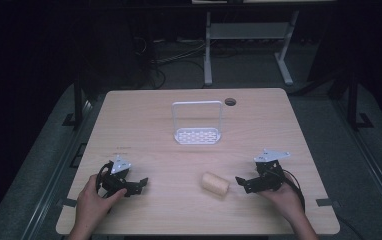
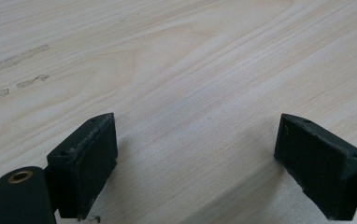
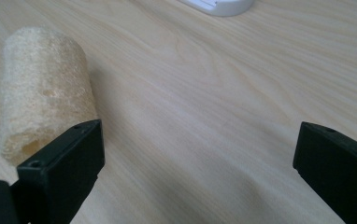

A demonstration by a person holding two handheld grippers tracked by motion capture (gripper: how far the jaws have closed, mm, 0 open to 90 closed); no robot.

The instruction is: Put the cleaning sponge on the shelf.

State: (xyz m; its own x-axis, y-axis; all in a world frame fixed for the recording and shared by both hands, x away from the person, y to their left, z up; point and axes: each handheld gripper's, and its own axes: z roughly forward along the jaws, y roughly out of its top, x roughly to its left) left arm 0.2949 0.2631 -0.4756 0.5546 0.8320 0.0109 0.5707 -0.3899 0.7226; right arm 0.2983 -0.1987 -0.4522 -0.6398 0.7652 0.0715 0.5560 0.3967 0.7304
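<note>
A pale, rough loofah roll (image 1: 215, 183) lies on its side on the wooden table (image 1: 179, 160), near the front, right of centre. In the right gripper view the loofah roll (image 3: 43, 88) sits just beyond the left jaw, outside the gap. My right gripper (image 1: 240, 183) rests on the table just right of the roll, open, jaws wide apart with nothing between them (image 3: 197, 158). My left gripper (image 1: 138, 186) rests at the front left, also open over bare wood (image 2: 195, 161). A white rack (image 1: 197, 124) with a tall wire handle stands mid-table.
A round cable hole (image 1: 230, 101) sits near the table's far edge. The rack's white base (image 3: 218, 5) shows at the top of the right gripper view. Faint smudge marks (image 2: 17, 58) lie on the wood ahead of the left gripper. Beyond the table stands a desk frame (image 1: 249, 35).
</note>
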